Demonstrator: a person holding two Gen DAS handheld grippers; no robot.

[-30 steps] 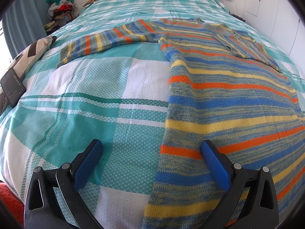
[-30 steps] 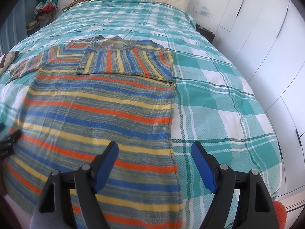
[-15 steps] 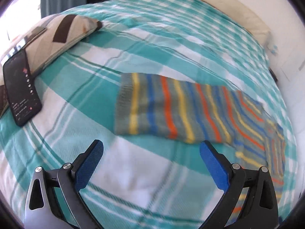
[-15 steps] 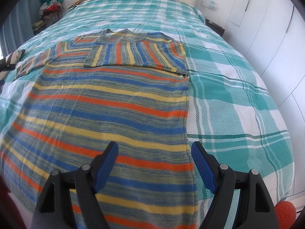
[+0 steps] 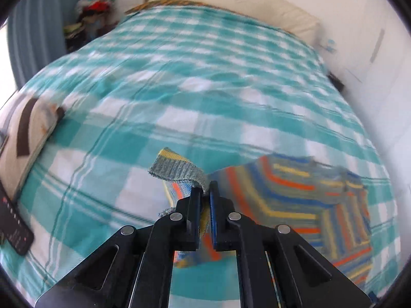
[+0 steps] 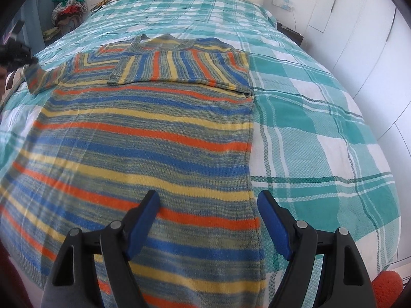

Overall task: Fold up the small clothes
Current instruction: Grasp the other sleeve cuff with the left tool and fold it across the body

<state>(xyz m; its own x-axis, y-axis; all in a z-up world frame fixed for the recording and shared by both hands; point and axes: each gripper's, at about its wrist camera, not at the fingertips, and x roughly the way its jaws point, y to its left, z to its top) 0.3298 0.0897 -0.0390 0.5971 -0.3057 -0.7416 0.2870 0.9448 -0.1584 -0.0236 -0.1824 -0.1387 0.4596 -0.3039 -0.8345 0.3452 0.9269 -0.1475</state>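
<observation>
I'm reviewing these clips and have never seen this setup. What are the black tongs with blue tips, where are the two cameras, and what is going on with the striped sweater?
No robot here: a person holds a two-finger gripper in each hand, and each carries a fisheye camera looking forward along its fingers. In the left wrist view, the left gripper is shut on the grey cuff of the sleeve and has it raised off the checked bedspread. In the right wrist view, the right gripper is open, straddling the right side edge of the striped sweater, which lies flat with its other sleeve already folded across the chest. A phone and a cushion lie at the left.
</observation>
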